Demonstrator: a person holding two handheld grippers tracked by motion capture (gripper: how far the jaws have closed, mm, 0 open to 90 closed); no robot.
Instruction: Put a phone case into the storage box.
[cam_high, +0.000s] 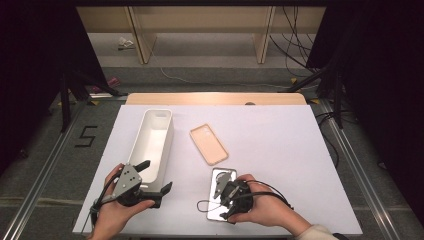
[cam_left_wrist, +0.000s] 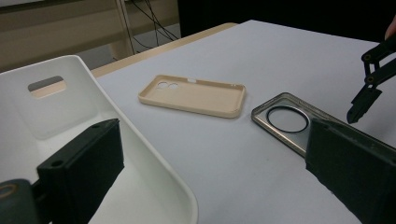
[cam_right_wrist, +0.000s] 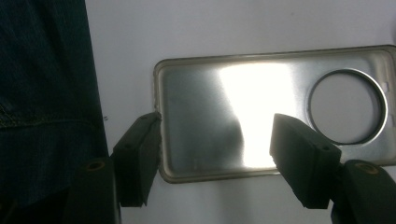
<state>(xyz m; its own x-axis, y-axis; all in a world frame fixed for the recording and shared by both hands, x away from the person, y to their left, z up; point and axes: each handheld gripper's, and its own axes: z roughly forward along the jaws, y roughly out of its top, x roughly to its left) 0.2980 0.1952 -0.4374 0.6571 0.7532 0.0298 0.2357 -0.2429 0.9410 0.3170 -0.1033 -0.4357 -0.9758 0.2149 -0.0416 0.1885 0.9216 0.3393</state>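
A clear phone case (cam_high: 221, 176) with a round camera hole lies near the table's front edge. My right gripper (cam_high: 223, 202) hangs over its near end, pointing down. In the right gripper view the right gripper (cam_right_wrist: 215, 126) is open: one jaw sits at the short end of the clear case (cam_right_wrist: 201, 93), the other above its inner face, neither pressing. A beige phone case (cam_high: 208, 144) lies hollow side up in the middle. My left gripper (cam_high: 156, 176) stands open at the near end of a white bin (cam_high: 170, 145), with nothing held between its jaws.
In the left gripper view the left gripper (cam_left_wrist: 212, 128) faces the bin's wall (cam_left_wrist: 140, 154), the beige case (cam_left_wrist: 196, 95) and the clear case (cam_left_wrist: 285, 119). A trouser leg (cam_right_wrist: 42, 93) lies past the table's front edge. Metal rails flank the table.
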